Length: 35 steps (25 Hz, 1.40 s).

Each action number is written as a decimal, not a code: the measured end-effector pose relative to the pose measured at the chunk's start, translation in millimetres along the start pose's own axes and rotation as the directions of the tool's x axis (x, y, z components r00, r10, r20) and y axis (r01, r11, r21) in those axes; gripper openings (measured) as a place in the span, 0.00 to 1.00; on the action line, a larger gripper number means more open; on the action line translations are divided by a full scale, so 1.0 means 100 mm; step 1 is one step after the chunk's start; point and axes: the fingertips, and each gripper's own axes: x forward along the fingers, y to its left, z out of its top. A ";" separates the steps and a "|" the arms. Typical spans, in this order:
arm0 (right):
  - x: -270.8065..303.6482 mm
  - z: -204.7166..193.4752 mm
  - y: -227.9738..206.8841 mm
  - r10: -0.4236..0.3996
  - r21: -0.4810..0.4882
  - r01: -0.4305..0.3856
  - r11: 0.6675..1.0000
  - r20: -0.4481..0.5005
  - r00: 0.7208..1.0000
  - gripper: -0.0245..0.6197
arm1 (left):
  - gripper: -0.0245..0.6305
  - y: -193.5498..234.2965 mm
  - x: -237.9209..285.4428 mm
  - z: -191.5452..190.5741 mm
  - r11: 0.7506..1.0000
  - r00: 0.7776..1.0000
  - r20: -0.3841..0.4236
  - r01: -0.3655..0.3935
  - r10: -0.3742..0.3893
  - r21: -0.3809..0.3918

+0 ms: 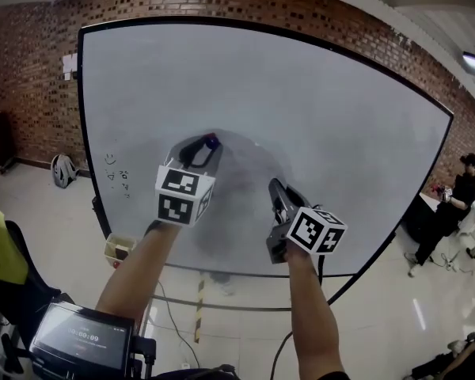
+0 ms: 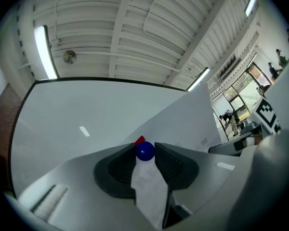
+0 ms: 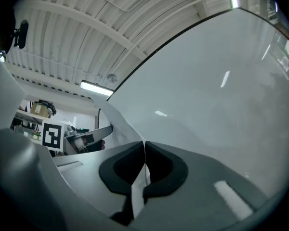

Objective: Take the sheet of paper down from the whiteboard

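- Sheet of paper [image 2: 195, 121]: it hangs between my two grippers in front of the lower middle of the whiteboard [image 1: 324, 109], nearer its bottom edge than its top edge. It is pale against the board in the head view, so I cannot tell there whether any part touches the surface.
- My left gripper [image 2: 145, 155]: the jaws stand fairly wide, clamped on a blue round magnet [image 2: 145, 150]. A strip of the sheet lies between the pads just under the ball. A small red bit [image 2: 140, 139] shows right behind the magnet; I cannot tell what it is.
- From my left jaws the sheet rises up and away to the right, towards my other gripper.
- My right gripper [image 3: 144, 149]: the jaws are pressed together on the sheet's edge, with only the thin paper between the pads. From there the sheet curls up and off to the left.
- In the head view my left gripper sits a little higher on the board than my right, with the sheet spanning the gap between them.
- Whiteboard: small dark scribbles [image 1: 119, 172] sit near its left edge, about halfway up.
- Brick wall [image 1: 32, 70]: it runs behind the board.
- A person in dark clothes [image 1: 457, 192] stands beyond the board's right edge.
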 end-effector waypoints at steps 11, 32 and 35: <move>-0.38 -1.06 0.16 -0.150 0.012 0.152 0.988 -0.127 0.981 0.06 | 0.22 0.00 -0.78 -1.16 0.992 0.983 -0.173 0.047 -0.067 -0.121; -1.56 -2.11 0.59 -0.332 -0.115 0.314 0.942 -0.199 0.922 0.06 | 0.22 -0.49 -2.20 -2.36 0.953 0.929 -0.358 -0.020 -0.093 -0.301; -1.87 -2.06 0.70 -0.340 -0.170 0.311 0.935 -0.184 0.922 0.06 | 0.22 -0.74 -2.41 -2.30 0.944 0.936 -0.340 -0.025 -0.093 -0.328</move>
